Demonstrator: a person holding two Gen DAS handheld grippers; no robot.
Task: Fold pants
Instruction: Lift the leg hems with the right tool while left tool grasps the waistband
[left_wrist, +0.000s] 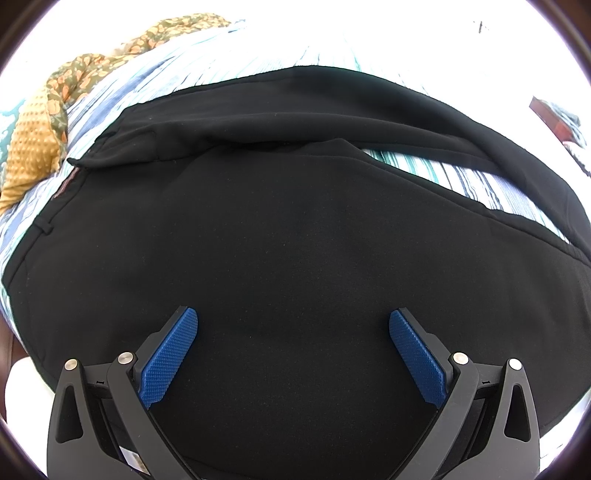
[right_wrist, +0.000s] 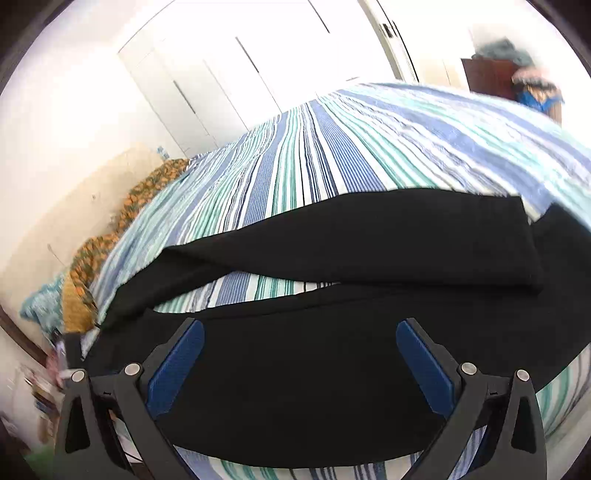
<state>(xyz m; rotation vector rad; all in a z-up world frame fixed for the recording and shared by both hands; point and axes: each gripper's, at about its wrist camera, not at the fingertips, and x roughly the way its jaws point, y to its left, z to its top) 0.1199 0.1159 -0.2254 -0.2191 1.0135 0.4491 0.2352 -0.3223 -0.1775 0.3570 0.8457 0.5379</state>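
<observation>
Pants: black, spread flat on the striped bedspread; legs splayed apart, stripes visible between them.
Left gripper: fingers spread wide, holding nothing, over the upper part of the pants near the waist.
Right gripper: fingers spread wide, empty, over the near leg.
Handling (judgement): soft, limp, light cloth; will sag and crease.
Hold points (judgement): pinch the waistband edge and a leg hem, not mid-panel.

far bedspread bare, passable | floral blanket heaped along left edge
</observation>
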